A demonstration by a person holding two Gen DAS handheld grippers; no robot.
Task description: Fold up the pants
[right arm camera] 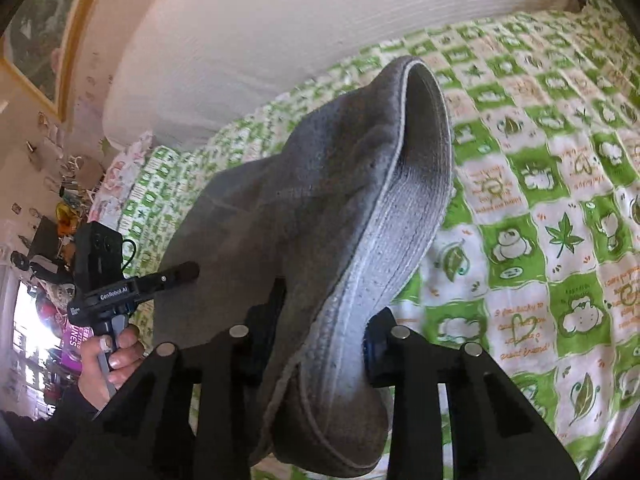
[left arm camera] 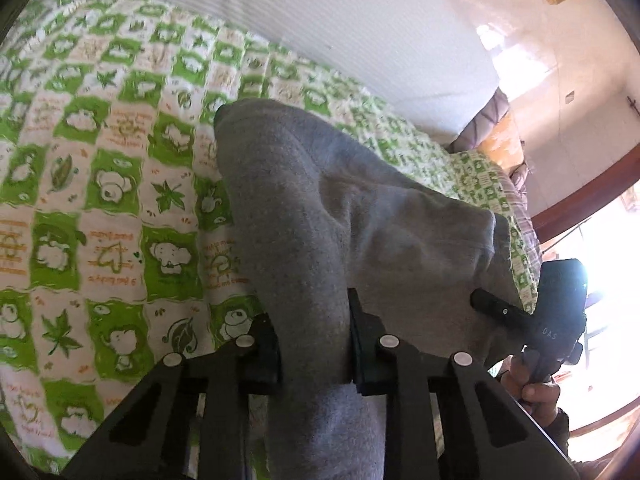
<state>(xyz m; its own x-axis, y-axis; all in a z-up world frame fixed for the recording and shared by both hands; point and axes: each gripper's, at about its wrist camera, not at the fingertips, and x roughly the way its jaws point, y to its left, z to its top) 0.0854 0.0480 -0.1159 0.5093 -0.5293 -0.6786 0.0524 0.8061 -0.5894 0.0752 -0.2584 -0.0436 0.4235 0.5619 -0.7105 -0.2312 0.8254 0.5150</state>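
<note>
The left gripper [left arm camera: 314, 344] pinches a thick bunch of the grey pants [left arm camera: 320, 208], jaws partly closed on the cloth. The right gripper [right arm camera: 324, 344] likewise clamps the ribbed waistband [right arm camera: 400, 216]. The pants hang lifted above the green checked bedspread [left arm camera: 100, 180]. Best to raise both ends evenly, keeping the cloth taut.

left gripper [right arm camera: 188, 272] body: "GenRobot.AI", seen left of the right claw | right gripper [left arm camera: 488, 300] body: "DAS", right of the left claw | bedspread [right arm camera: 540, 208]: orange script, one square ends "friend!" | purple package [right arm camera: 74, 344]: letters unreadable
</note>
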